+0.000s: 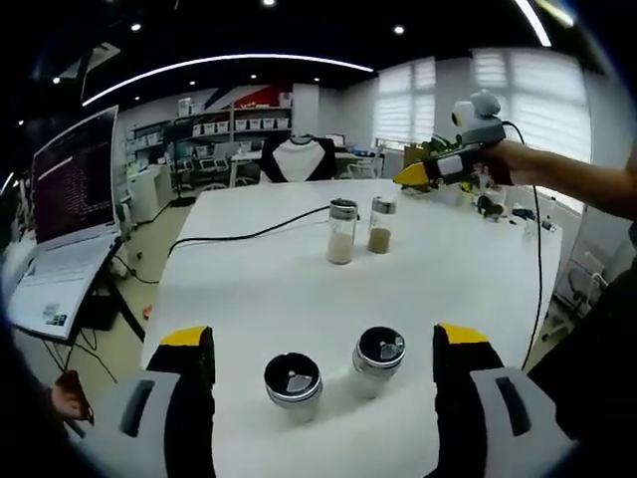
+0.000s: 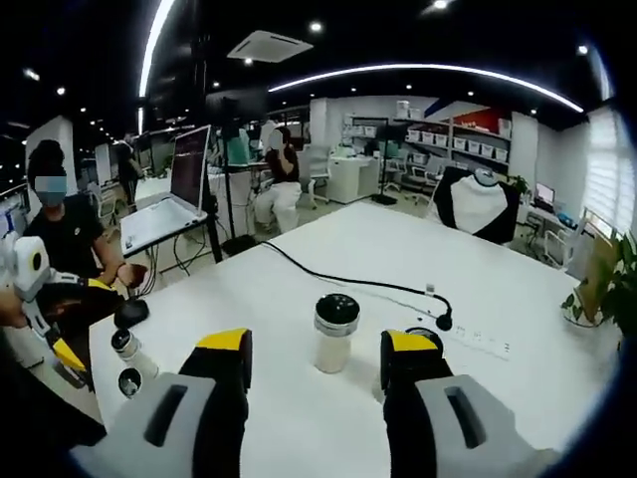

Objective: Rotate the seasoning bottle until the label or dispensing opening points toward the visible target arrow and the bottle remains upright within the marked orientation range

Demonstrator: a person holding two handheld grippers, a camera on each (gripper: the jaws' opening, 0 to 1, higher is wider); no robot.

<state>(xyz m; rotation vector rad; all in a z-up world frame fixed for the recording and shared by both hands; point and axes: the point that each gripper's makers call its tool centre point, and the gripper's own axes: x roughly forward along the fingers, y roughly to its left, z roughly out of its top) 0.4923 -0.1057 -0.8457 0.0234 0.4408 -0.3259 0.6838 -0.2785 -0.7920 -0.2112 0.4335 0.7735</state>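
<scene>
Left gripper [image 1: 323, 351] wide open, holding nothing, jaws straddling 2 clear seasoning bottles with dark metal caps on the white counter [image 1: 448, 269]: near-left bottle [image 1: 293, 384] and near-right bottle [image 1: 377, 360], both upright, just beside each other, not touching the jaws. 2 more clear bottles with tan contents [image 1: 341, 231] and [image 1: 380, 224] stand further back, well apart from the near pair. Right gripper [image 2: 317, 360] also open and empty, with 1 white-filled bottle with black cap [image 2: 335, 333] upright between its jaws, seemingly beyond the tips. A second dark cap [image 2: 426, 336] peeks behind the right jaw. No target arrow visible on the counter. Step: approach, pre-grasp. Next, probably: advance, close on 1 bottle's body, then twist keeping it vertical.
</scene>
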